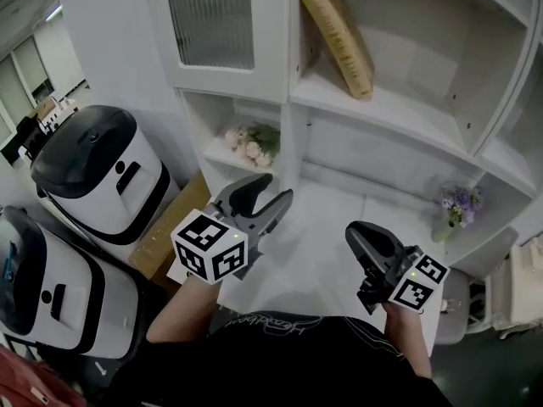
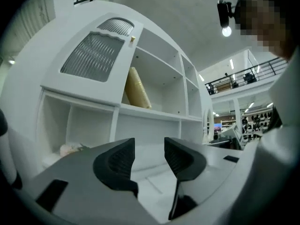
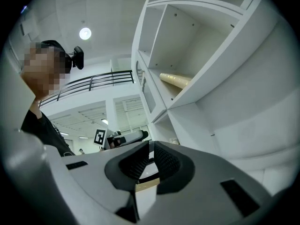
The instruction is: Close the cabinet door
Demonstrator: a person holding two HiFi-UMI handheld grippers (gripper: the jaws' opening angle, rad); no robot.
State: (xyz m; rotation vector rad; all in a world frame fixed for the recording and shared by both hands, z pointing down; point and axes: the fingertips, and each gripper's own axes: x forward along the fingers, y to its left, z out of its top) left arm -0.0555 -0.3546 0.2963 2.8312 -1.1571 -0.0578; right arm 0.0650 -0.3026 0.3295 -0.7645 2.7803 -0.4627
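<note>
The white cabinet door (image 1: 212, 24) with its ribbed glass pane lies flat against the cabinet front at the upper left; in the left gripper view the door (image 2: 93, 55) shows a small brass knob (image 2: 132, 39) at its right edge. My left gripper (image 1: 271, 189) is below the door over the white counter, pointing at the cabinet. Its jaws (image 2: 149, 149) stand wide open with nothing between them. My right gripper (image 1: 356, 234) is lower right, apart from the door. Its jaws (image 3: 151, 146) are together and empty.
A tan box (image 1: 339, 41) leans in the open shelf right of the door. Pink flowers (image 1: 252, 145) sit in the cubby below, purple flowers (image 1: 458, 203) at the right. Two white-and-black machines (image 1: 93, 172) and a cardboard box (image 1: 170, 231) stand at the left. The white counter (image 1: 322, 244) lies below.
</note>
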